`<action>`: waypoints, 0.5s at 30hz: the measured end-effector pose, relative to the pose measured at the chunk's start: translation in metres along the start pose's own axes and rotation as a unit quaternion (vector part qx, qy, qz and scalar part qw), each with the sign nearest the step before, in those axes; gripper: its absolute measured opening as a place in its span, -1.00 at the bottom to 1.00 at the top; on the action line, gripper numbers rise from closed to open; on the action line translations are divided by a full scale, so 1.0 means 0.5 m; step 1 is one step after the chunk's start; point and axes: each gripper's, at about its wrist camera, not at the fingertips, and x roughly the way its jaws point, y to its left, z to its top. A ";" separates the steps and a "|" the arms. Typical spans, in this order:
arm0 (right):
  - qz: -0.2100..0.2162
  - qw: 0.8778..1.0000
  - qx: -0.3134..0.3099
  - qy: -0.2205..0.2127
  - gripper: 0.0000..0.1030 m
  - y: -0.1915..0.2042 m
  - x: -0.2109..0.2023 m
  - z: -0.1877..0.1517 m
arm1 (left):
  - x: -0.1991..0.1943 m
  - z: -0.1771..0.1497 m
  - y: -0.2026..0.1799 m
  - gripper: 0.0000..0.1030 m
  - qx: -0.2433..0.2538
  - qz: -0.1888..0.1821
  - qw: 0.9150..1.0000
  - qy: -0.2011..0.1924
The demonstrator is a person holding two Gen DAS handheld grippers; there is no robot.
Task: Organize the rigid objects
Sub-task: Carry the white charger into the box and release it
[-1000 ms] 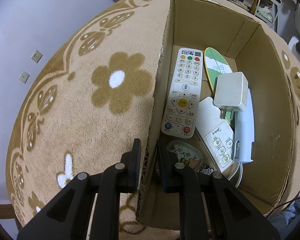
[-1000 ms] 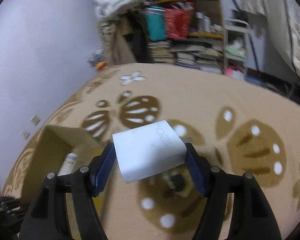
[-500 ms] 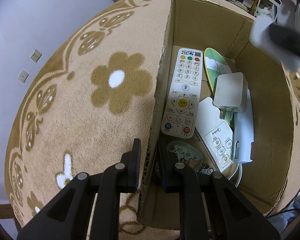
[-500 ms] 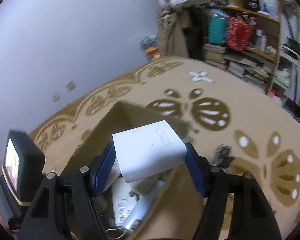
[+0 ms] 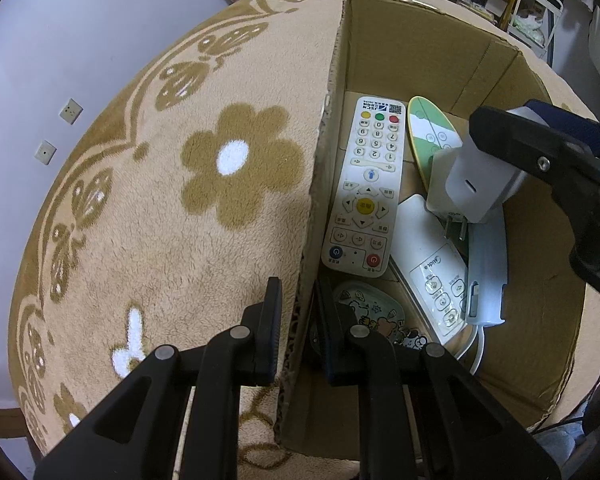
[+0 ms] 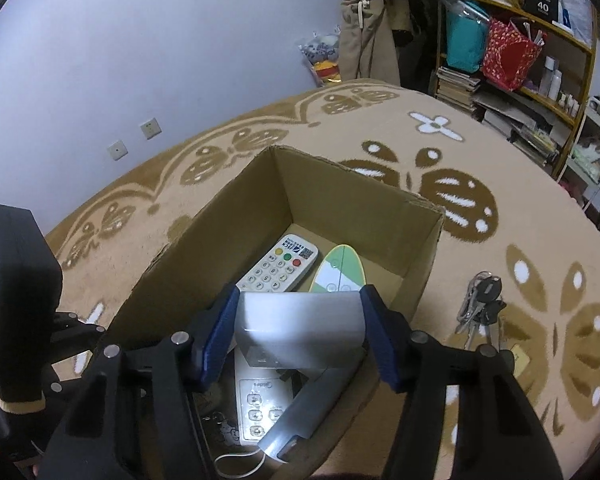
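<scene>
Holding the white charger (image 6: 298, 326) over the cardboard box (image 6: 332, 184) on the rug (image 5: 140, 208), right hand-held gripper (image 6: 298, 330) with jaws closing, blue pads pressed on both its sides. Best lowered first, then let go over the bare patch by the box's far right corner, clear of the white remote (image 5: 366, 188) and the other charger (image 5: 444, 184) underneath. Left hand-held gripper (image 5: 298, 332) clamped nearly together on the box's near left wall, keeping it steady. Keys (image 6: 482, 300) waiting on the rug, just off the box's right side.
</scene>
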 end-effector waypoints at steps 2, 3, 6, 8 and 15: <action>-0.002 1.000 -0.001 0.002 0.26 0.001 0.001 0.000 | 0.000 0.000 0.000 -0.68 0.000 0.001 1.000 0.000; -0.002 1.000 0.000 0.004 0.26 0.000 0.002 0.002 | -0.001 0.000 0.001 -0.68 0.001 0.001 1.000 0.000; -0.002 1.000 0.007 0.008 0.26 -0.002 0.002 0.005 | -0.002 -0.001 0.001 -0.68 0.000 0.000 1.000 0.000; -0.003 1.000 0.010 0.008 0.27 -0.005 0.000 0.007 | -0.003 -0.001 0.001 -0.68 0.000 0.000 1.000 0.000; -0.003 0.998 0.032 -0.062 0.73 -0.019 -0.070 0.024 | -0.003 -0.003 0.000 -0.67 0.002 -0.001 1.000 0.000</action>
